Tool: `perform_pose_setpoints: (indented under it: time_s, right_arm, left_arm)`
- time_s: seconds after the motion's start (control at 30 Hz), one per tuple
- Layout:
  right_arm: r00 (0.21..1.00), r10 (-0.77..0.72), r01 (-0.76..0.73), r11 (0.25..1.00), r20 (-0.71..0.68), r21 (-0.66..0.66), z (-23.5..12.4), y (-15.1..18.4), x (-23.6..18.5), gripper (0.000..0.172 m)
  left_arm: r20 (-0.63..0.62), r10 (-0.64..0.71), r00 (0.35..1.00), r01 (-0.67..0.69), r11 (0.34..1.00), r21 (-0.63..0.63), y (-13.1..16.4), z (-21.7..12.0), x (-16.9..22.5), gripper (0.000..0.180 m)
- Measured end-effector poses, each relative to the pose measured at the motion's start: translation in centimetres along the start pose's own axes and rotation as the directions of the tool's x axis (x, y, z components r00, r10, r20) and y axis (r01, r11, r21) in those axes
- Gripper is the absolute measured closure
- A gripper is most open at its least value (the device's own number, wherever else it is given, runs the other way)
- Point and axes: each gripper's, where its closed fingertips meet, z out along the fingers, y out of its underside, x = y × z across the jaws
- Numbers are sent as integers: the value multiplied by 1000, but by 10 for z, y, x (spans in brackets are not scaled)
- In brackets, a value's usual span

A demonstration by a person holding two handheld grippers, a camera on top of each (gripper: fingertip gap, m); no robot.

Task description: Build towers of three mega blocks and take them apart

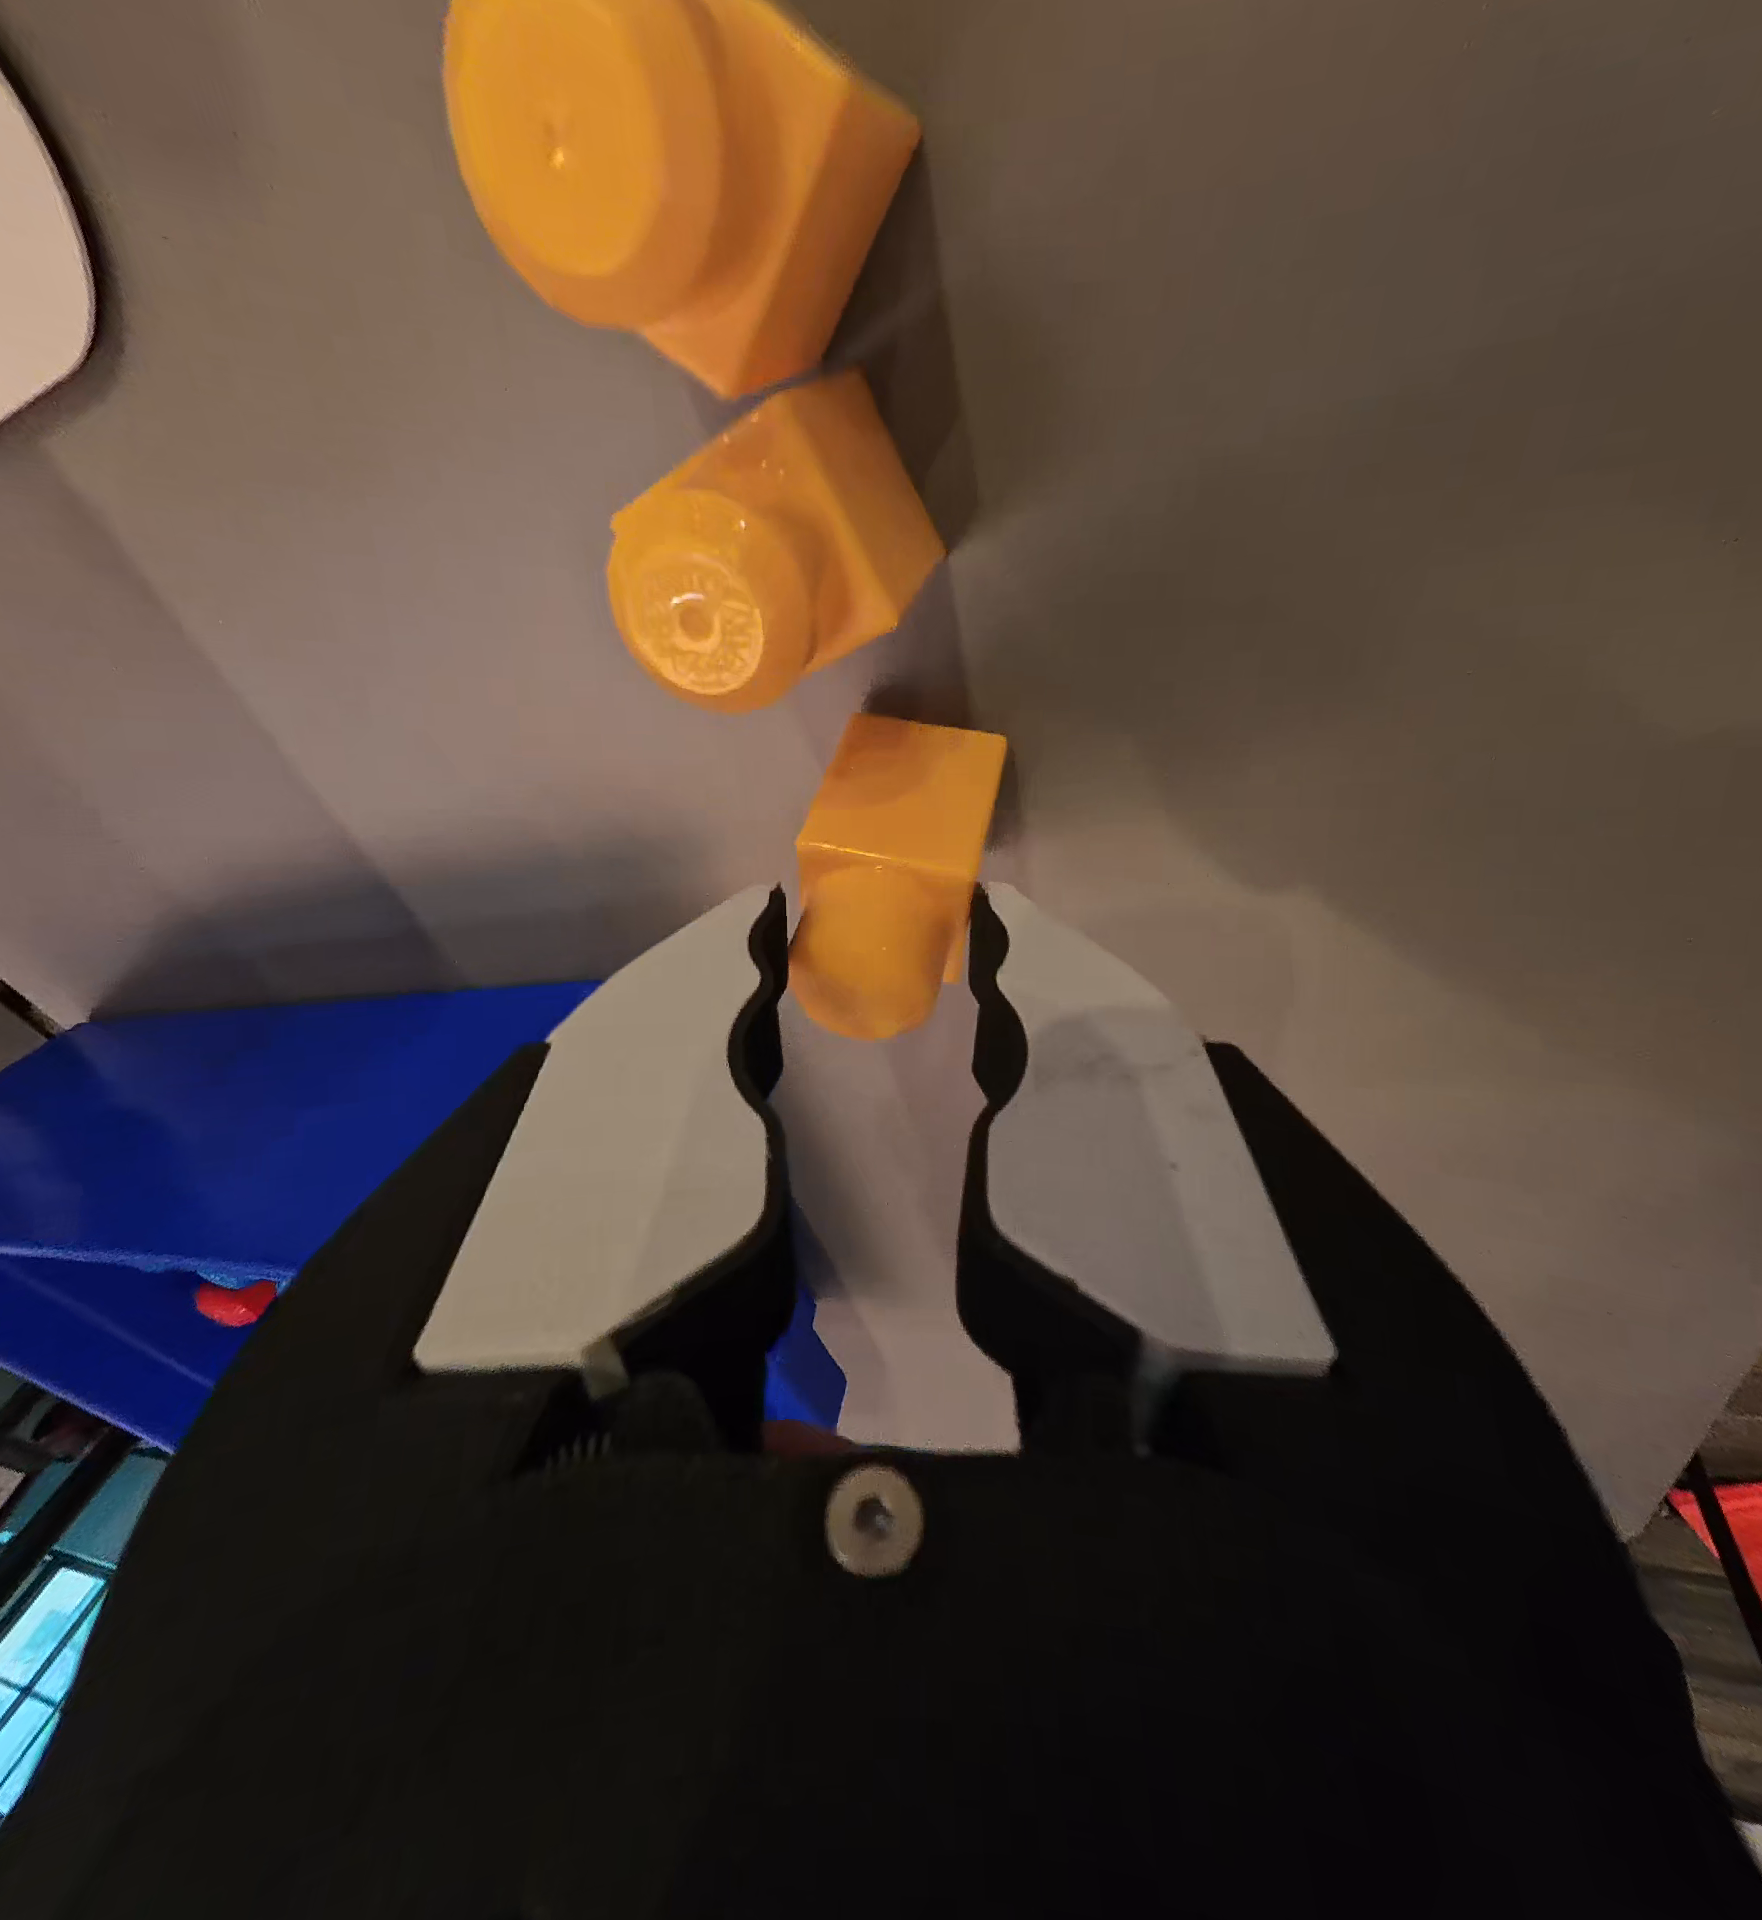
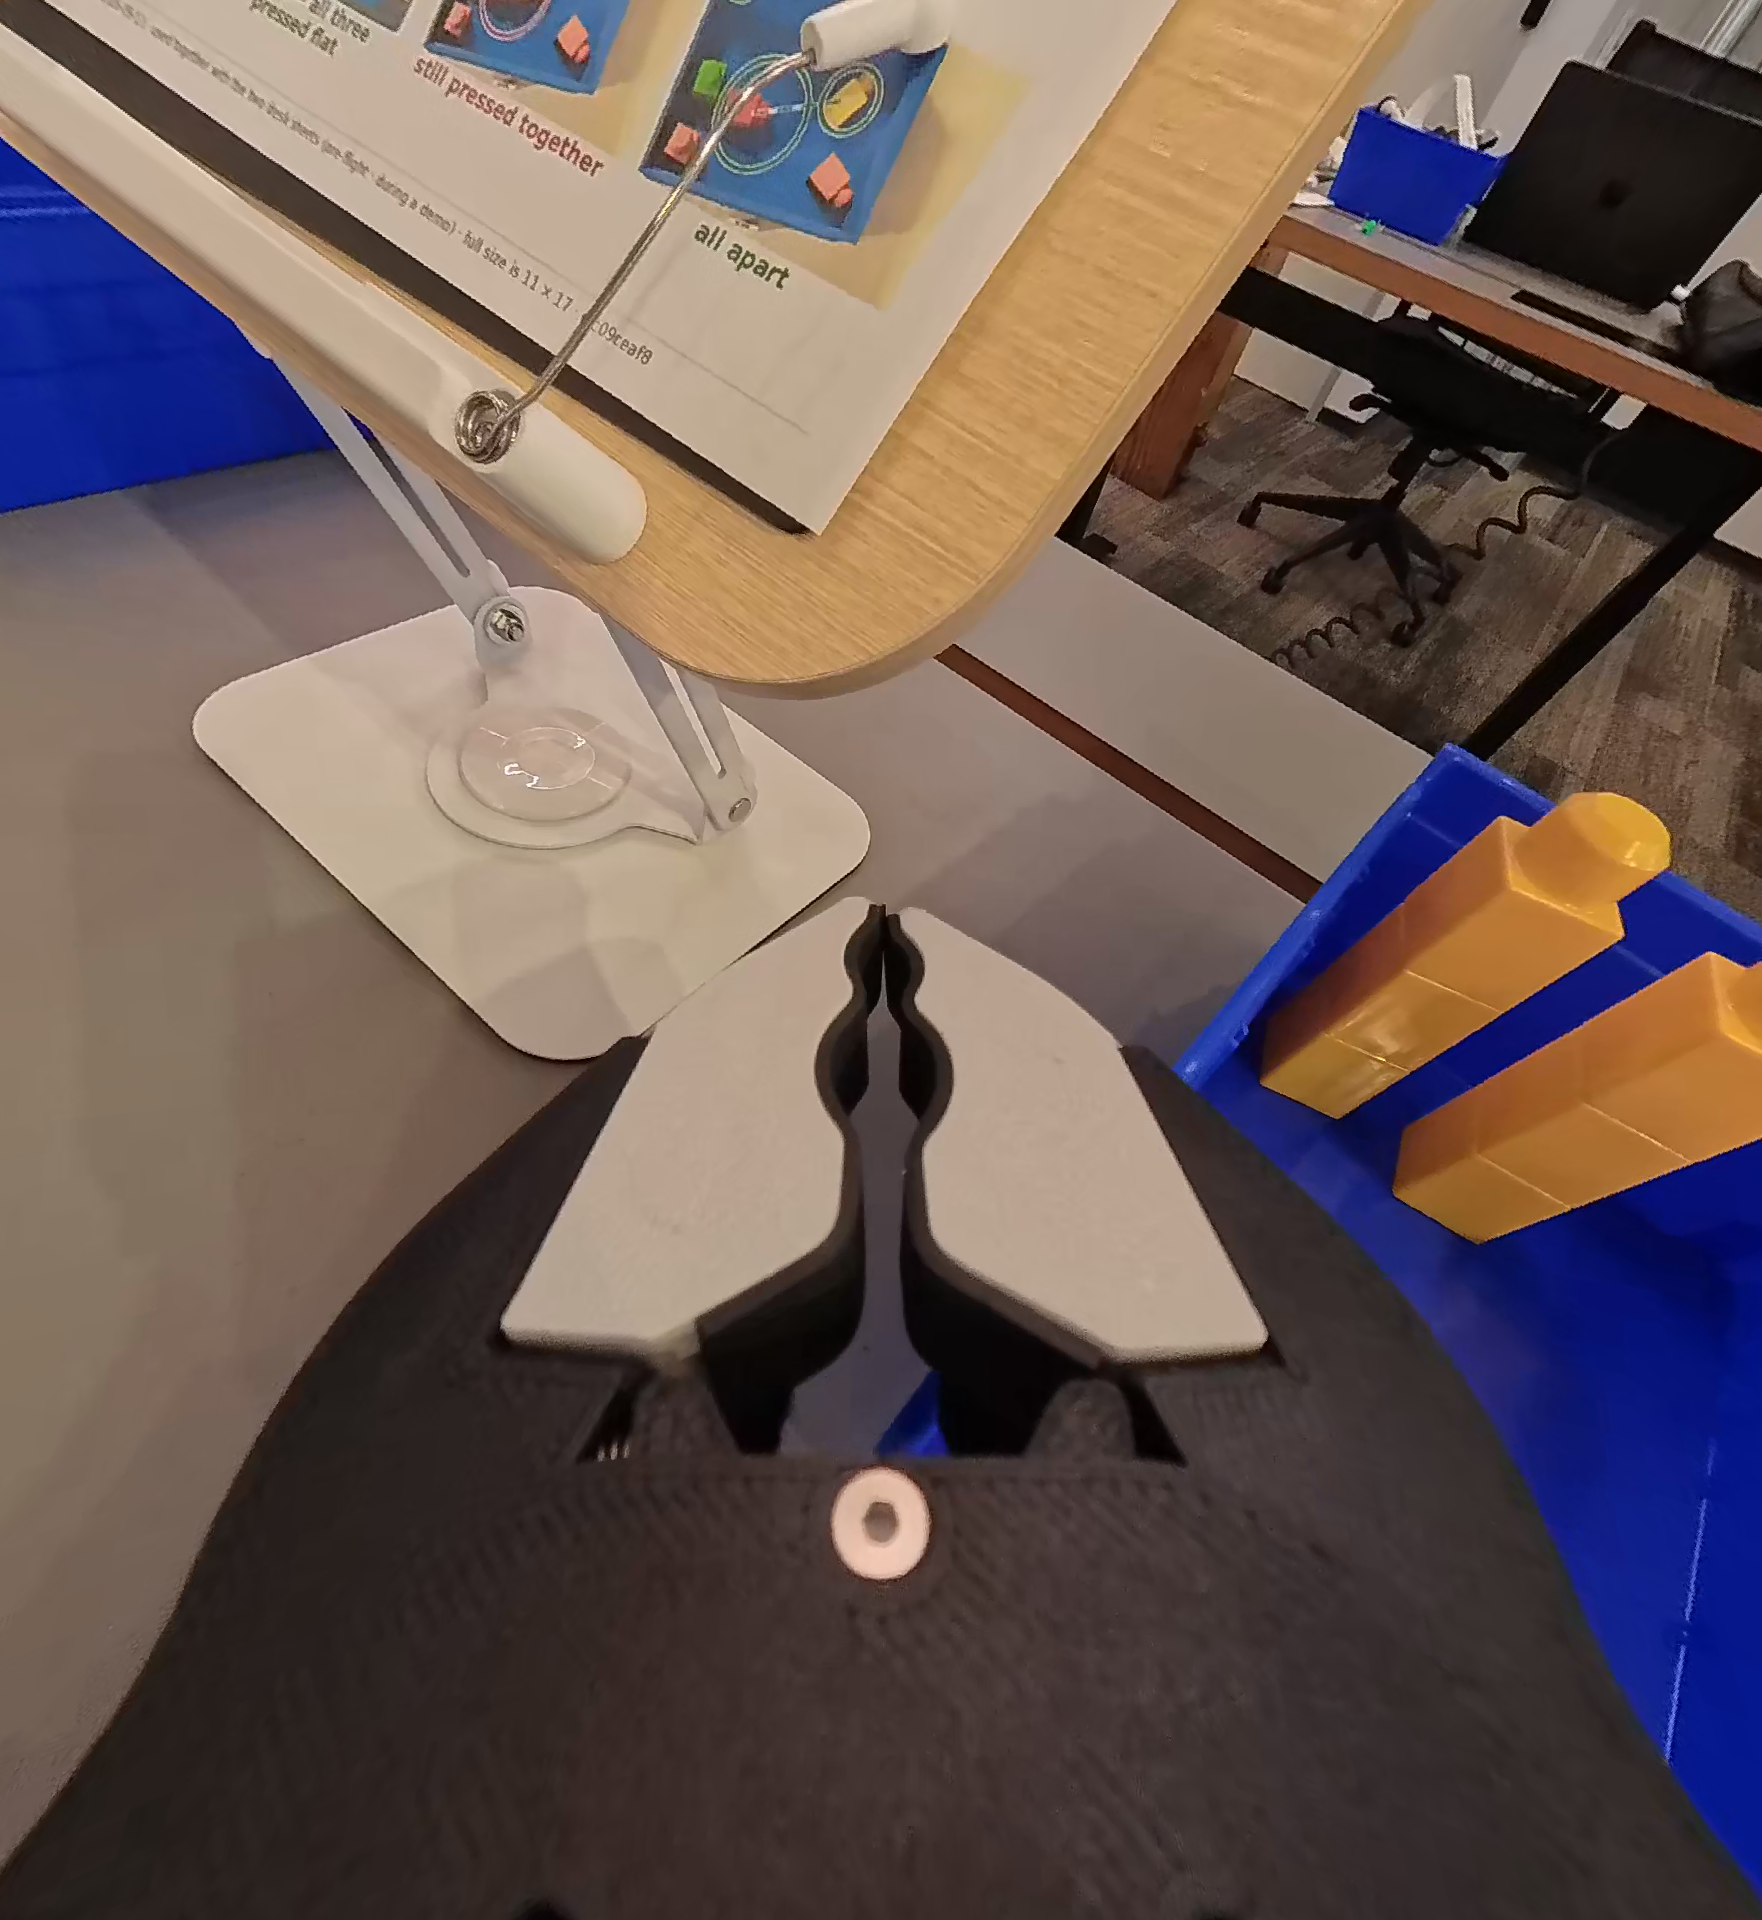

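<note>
**Two towers done, third stack in pieces**

Blue bin (image 2: 1272,1039), right edge of right wrist view, holds two finished orange towers (image 2: 1459,977); grey table (image 1: 1376,520) carries three loose orange blocks (image 1: 752,561), top centre of left view; left gripper (image 1: 877,914) points down, clamped on the nearest block (image 1: 887,894); right gripper (image 2: 882,925) hovers level, jaws together, empty.

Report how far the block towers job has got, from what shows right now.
Done: two orange three-block towers stand in the blue bin. In hand: the left hand-held gripper grips one orange block by its stud, pads on both sides; the right hand-held gripper is closed and empty. Left: two loose orange blocks on the grey table are not yet joined.
</note>
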Motion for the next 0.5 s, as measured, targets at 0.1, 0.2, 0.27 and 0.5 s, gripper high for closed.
perform_pose_setpoints:
  time_s: [0.1,0.2,0.27,0.5]
  right_arm:
    - [1000,0,0,1000,2,2,0,-1,0,172]
    - [1000,0,0,1000,3,4,-1,-1,0,172]
    - [1000,0,0,1000,3,6,-1,-1,0,172]
    - [1000,3,-3,1000,4,13,-2,-3,0,172]
  left_arm:
    - [-13,-11,1000,11,1000,14,-5,2,1,147]
    - [12,-49,999,48,998,49,-4,-3,-2,136]
    - [21,-103,994,100,989,113,-3,-9,-3,133]
    - [-63,-402,913,380,786,489,8,-19,-5,117]
